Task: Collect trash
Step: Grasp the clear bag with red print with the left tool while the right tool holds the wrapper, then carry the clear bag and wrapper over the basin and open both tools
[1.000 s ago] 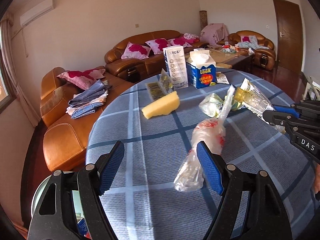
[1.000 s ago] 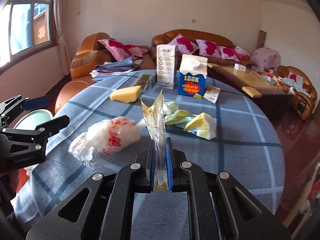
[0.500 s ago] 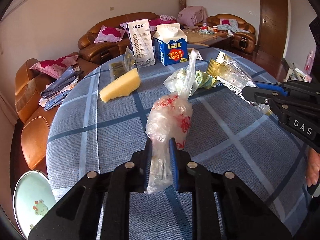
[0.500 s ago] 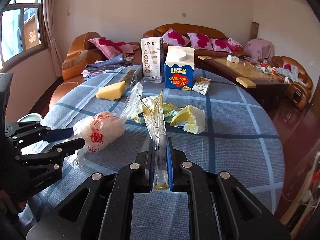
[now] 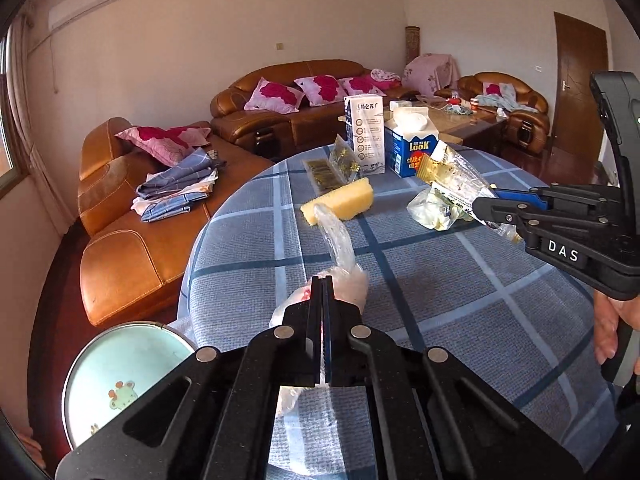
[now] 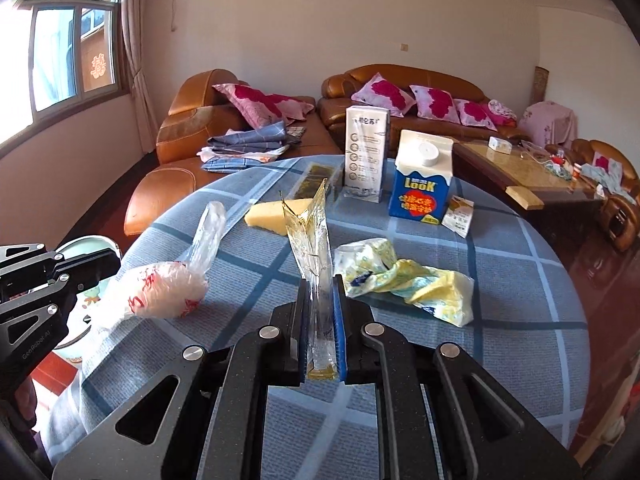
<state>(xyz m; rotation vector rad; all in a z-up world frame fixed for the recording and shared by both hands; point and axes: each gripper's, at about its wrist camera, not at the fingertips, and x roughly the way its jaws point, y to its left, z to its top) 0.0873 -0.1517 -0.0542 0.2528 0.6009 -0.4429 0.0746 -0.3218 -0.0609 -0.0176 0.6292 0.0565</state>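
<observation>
Left wrist view: left tongs (image 5: pixel 322 308) clamp and half-hide a plastic bag (image 5: pixel 340 276); right tongs (image 6: pixel 322 320) pinch a clear wrapper (image 6: pixel 310 232).

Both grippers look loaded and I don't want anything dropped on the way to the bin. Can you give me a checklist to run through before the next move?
1. Left gripper shut on the plastic bag: ok.
2. Right gripper shut on the clear wrapper: ok.
3. Plastic bag lifted off the table: cannot tell; it sits at the table edge.
4. Bin within view below the table's left edge: ok.
5. Bin lid open: cannot tell.
6. Trash left on the table: not ok; the crumpled yellow wrapper still lies there.
</observation>
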